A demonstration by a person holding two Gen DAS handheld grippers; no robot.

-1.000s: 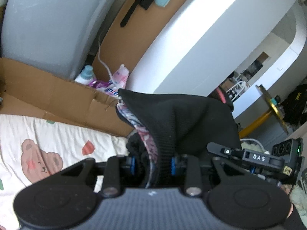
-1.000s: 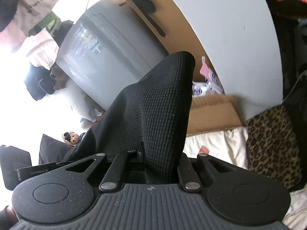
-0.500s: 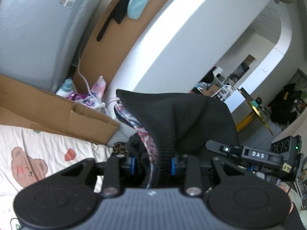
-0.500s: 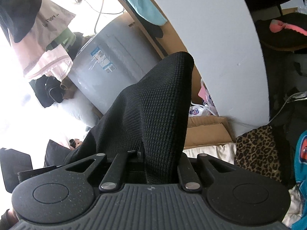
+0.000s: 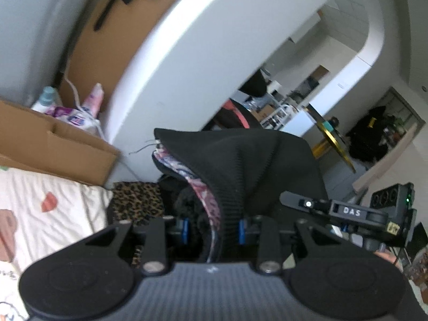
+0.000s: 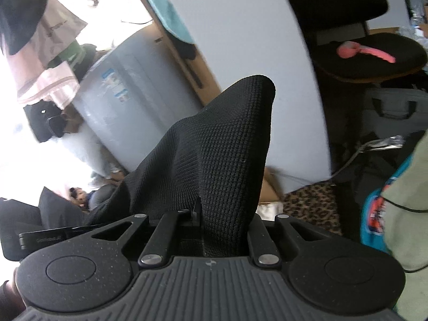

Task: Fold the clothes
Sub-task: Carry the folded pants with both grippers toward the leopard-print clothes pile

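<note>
Now, left gripper (image 5: 212, 226): matte black body with a ribbed grey grip, blue pads; jaws clamped on a thick bunch of the black garment (image 5: 240, 165).
Right gripper (image 6: 211, 222): same speckled black shell, 2 silver pivot pins; jaws nearly together, pinching a fold of the black garment (image 6: 214, 155).
Garment, at the left gripper: ribbed knit hem, rolled edge, rising into a wide tent above the jaws; a pink-and-white patterned lining (image 5: 206, 190) shows under the hem.
Garment, at the right gripper: fine waffle knit, standing as 1 rounded peak straight ahead of the jaws, draping off to the left.
Left view only: cream sheet (image 5: 40, 208) with bear prints, below and left of the tool; brown cardboard box (image 5: 53, 144) beyond it; bottles (image 5: 93, 99) behind the box; the other gripper's black arm marked DAS (image 5: 350, 211) to the right; a bright corridor far ahead.
Right view only: black chair seat (image 6: 374, 58) with a pink object (image 6: 363, 52) on it, up and right; teal printed cloth (image 6: 374, 214) at the right edge; hanging clothes (image 6: 45, 53) in glare up left.
Both views: leopard-print fabric (image 5: 136, 200) just past the jaws; curved white panel (image 5: 214, 40) ahead; grey appliance (image 6: 128, 101) to the left.
</note>
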